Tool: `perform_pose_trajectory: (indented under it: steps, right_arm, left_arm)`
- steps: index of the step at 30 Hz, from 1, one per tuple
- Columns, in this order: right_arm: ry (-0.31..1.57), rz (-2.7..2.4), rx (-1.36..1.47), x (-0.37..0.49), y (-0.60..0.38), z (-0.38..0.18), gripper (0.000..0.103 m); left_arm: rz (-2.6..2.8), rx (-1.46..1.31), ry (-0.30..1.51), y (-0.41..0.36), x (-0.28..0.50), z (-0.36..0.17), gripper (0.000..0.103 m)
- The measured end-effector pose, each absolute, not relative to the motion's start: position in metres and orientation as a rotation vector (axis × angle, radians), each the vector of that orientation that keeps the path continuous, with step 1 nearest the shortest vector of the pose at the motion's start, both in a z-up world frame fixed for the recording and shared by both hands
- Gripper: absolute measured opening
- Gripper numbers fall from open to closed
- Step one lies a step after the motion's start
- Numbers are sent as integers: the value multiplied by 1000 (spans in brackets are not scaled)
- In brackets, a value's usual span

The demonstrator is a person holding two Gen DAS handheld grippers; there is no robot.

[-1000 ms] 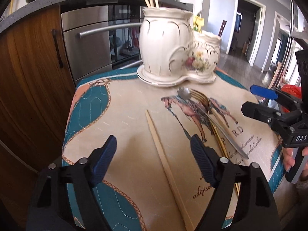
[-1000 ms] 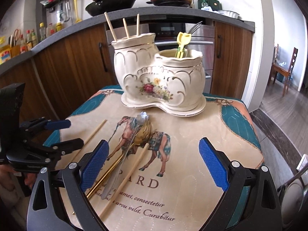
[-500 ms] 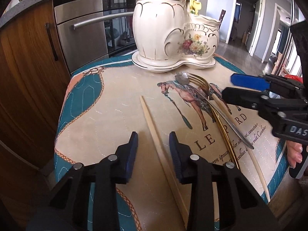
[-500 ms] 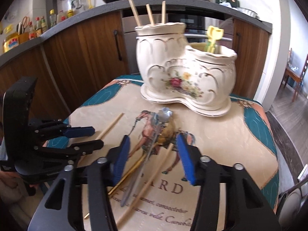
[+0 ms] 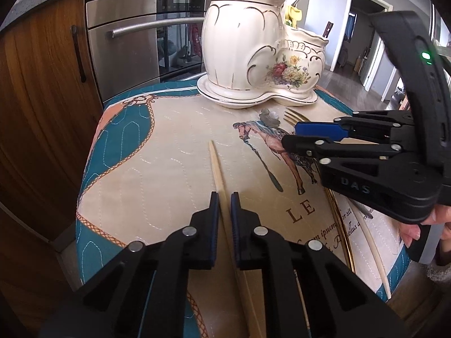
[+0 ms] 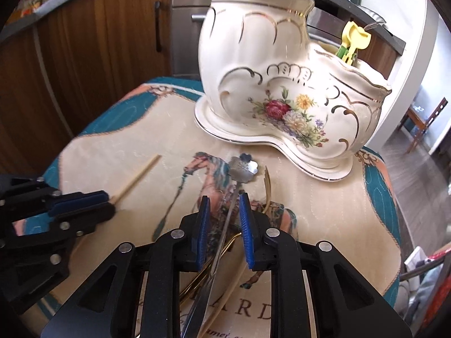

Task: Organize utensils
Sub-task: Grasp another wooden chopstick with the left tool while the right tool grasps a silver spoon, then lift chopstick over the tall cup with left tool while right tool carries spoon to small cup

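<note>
A wooden chopstick (image 5: 216, 166) lies on the horse-print cloth. My left gripper (image 5: 224, 197) is shut on it, low at the cloth; it also shows in the right wrist view (image 6: 95, 200), with the chopstick tip (image 6: 141, 173) sticking out. My right gripper (image 6: 224, 200) is low over a pile of utensils, its jaws narrowed around a silver spoon (image 6: 243, 166) with small gaps either side. A gold fork (image 6: 266, 186) and another chopstick (image 6: 225, 298) lie beside the spoon. The white ceramic two-pot holder (image 6: 282, 84) stands behind, with chopsticks and a yellow utensil (image 6: 353, 42) in it.
The small table's cloth (image 5: 169, 155) has teal borders and drops off at each side. Wooden cabinets (image 5: 42, 84) and a steel oven (image 5: 135, 48) stand close behind. The right gripper body (image 5: 380, 169) sits right of the left one.
Both grippers went from wide open to narrow and came down toward the cloth. The left closed on the chopstick; the right closed in around the silver spoon.
</note>
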State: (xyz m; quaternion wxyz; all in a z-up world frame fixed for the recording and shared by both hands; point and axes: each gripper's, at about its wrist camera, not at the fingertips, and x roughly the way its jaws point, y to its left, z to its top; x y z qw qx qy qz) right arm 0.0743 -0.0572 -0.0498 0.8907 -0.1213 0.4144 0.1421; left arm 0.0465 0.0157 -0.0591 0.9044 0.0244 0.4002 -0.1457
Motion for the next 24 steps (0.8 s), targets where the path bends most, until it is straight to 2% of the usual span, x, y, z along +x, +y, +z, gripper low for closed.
perform_pose_trajectory:
  steps: [6, 13, 24]
  right_arm:
    - [939, 324, -197, 88, -60, -55, 20]
    - [913, 349, -87, 85, -74, -54, 4]
    - [783, 466, 128, 48, -115, -38, 4]
  left_arm:
    - [-306, 46, 827, 15, 46, -60, 8]
    - [-312, 27, 831, 18, 48, -61, 8]
    - [-318, -14, 824, 23, 50, -59, 6]
